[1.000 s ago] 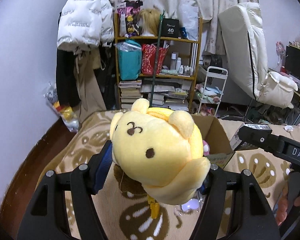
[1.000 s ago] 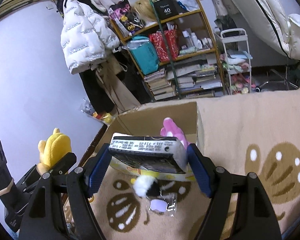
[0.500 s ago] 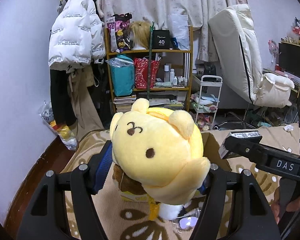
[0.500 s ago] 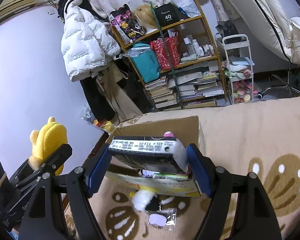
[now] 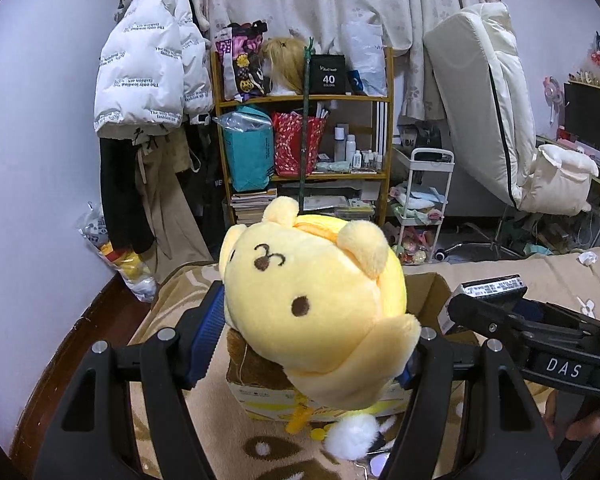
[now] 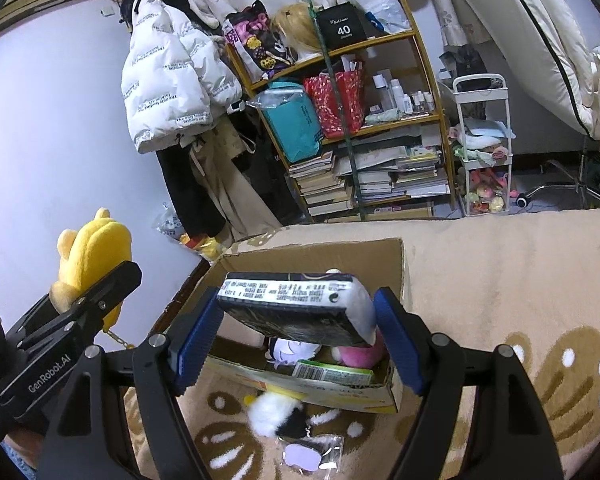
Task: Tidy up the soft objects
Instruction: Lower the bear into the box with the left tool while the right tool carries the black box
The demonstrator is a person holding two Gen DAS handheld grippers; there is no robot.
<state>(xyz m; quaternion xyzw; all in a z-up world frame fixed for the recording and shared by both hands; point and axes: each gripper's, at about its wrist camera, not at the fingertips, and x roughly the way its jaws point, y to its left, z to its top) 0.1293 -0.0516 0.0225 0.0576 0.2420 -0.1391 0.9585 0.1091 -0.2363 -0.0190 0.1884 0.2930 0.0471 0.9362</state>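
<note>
My left gripper is shut on a yellow plush dog and holds it in the air above the near side of the open cardboard box. It also shows at the left of the right wrist view. My right gripper is shut on a black-and-white packaged item, held over the box. Inside the box lie a pink plush, a pale purple plush and a green packet.
The box stands on a beige patterned blanket. A black-and-white furry toy and a small clear bag lie in front of the box. Behind are a cluttered shelf, a white cart and hanging coats.
Both grippers have risen and moved towards the box with their loads still held. The box's inside now shows under the right gripper.
</note>
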